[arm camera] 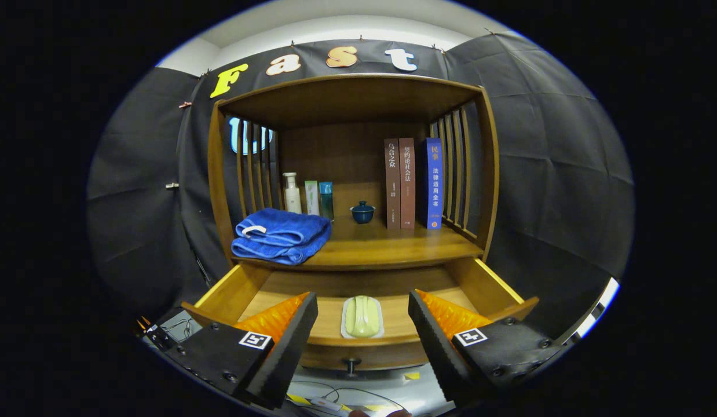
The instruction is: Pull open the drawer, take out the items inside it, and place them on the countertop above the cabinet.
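Wooden drawer [491, 284], already pulled open below the countertop [393, 246] of the cabinet, holds a pale green soap dish [362, 317] lying near its front wall. The gripper [363, 315] hovers above the drawer front with its fingers spread wide and pinching nothing; the dish sits between them. A good pickup probably calls for lowering straight down, centring the dish, and closing across its narrow sides. A folded blue towel [280, 234] occupies the countertop's left, so the bare middle looks the safer landing spot.
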`<action>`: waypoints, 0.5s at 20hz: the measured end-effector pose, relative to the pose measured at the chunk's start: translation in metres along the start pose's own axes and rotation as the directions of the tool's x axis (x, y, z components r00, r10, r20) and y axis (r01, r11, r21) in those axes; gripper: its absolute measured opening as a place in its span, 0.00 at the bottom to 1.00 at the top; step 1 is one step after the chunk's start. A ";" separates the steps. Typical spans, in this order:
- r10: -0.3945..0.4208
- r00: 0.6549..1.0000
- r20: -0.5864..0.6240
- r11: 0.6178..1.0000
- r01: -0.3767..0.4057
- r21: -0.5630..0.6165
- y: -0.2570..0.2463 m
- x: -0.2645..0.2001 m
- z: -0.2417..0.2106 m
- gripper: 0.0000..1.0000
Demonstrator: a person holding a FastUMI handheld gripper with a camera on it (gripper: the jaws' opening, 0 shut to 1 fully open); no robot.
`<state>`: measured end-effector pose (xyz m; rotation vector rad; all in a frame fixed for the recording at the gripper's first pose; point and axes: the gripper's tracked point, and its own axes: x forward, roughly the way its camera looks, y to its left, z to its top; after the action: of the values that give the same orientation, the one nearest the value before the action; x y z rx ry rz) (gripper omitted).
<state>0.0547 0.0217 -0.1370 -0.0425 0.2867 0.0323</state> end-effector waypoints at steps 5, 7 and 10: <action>-0.038 0.977 -0.211 0.998 0.027 -0.055 -0.002 0.061 -0.016 0.99; -0.029 0.948 -0.316 0.997 0.005 -0.077 0.005 0.082 -0.037 0.99; -0.013 0.895 -0.446 0.994 -0.037 -0.102 0.011 0.106 -0.072 0.99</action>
<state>0.1358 0.0319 -0.2362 -0.1576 0.7480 0.0503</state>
